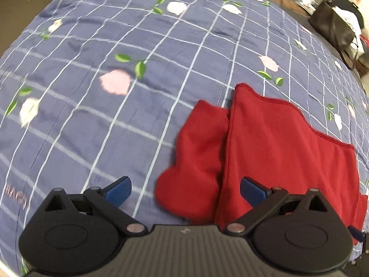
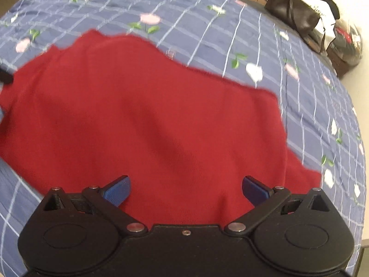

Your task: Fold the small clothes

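Red cloth (image 2: 147, 115) lies on the bed (image 1: 92, 120), close under both grippers, and it looks folded over at least once, with one layer on top and a small rounded flap sticking out on its left side. The left gripper (image 1: 185, 191) and the right gripper (image 2: 186, 190) both have their jaws wide apart and hold nothing. I think more folds are left, because the piece is big and its far hem is wavy.

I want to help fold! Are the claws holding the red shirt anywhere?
No, nothing is held. The left claw and the right claw are both wide open above the red garment, which lies on the flowered bedspread.
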Available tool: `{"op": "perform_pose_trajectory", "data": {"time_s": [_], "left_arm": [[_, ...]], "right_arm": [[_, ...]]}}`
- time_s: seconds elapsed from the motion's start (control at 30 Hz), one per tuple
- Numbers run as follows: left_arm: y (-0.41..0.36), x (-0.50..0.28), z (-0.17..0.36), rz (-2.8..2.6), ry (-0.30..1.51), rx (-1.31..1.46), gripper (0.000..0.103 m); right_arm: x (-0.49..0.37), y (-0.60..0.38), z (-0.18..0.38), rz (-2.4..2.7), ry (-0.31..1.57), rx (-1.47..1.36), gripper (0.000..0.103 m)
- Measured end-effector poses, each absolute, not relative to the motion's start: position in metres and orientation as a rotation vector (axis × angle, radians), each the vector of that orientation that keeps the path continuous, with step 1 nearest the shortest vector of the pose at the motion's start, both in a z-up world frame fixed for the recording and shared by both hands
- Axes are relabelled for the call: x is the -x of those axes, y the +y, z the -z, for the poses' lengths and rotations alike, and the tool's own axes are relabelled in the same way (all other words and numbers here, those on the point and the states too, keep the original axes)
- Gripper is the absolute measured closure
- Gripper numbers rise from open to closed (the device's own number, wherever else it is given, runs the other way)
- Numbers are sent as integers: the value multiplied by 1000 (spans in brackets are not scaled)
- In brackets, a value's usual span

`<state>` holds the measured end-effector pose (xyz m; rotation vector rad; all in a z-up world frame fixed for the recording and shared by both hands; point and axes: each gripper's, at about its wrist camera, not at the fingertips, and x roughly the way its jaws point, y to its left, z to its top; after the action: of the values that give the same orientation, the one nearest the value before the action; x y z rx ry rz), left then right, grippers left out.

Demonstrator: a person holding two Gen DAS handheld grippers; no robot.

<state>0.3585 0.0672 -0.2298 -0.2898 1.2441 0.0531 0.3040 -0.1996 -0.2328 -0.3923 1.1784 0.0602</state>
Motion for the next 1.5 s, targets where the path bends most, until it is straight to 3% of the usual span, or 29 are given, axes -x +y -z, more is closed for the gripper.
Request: {"op": "perform_pose_trajectory", "data": {"time_s": [0.3,0.4,0.5,0.6,0.77,0.87,1.17,1.5], "left_arm": [[53,-385,265,-16,1351,235,2],[54,-386,268,-29,1364,281,5],[53,-384,267,-25,1370,294,15],[50,-383,263,-22,1372,299,27],[46,-380,248,14,1350,301,75],[41,-376,235,-1,1318,302,89],[13,-362,188,-20,1212,261,95],[-74,-351,147,-22,1156,141,96]], "right_arm": [[-273,-202,265,-44,1254,398,1],[-271,-210,266,-7,1273,319,1],[-272,-215,267,17,1293,263,1],[-269,-215,268,15,1293,266,1],[-269,-218,268,9,1294,266,1],[-271,-219,270,-2,1309,276,1],[-266,-223,271,-101,1338,359,0],[-241,-268,225,-111,1254,280,0]]}}
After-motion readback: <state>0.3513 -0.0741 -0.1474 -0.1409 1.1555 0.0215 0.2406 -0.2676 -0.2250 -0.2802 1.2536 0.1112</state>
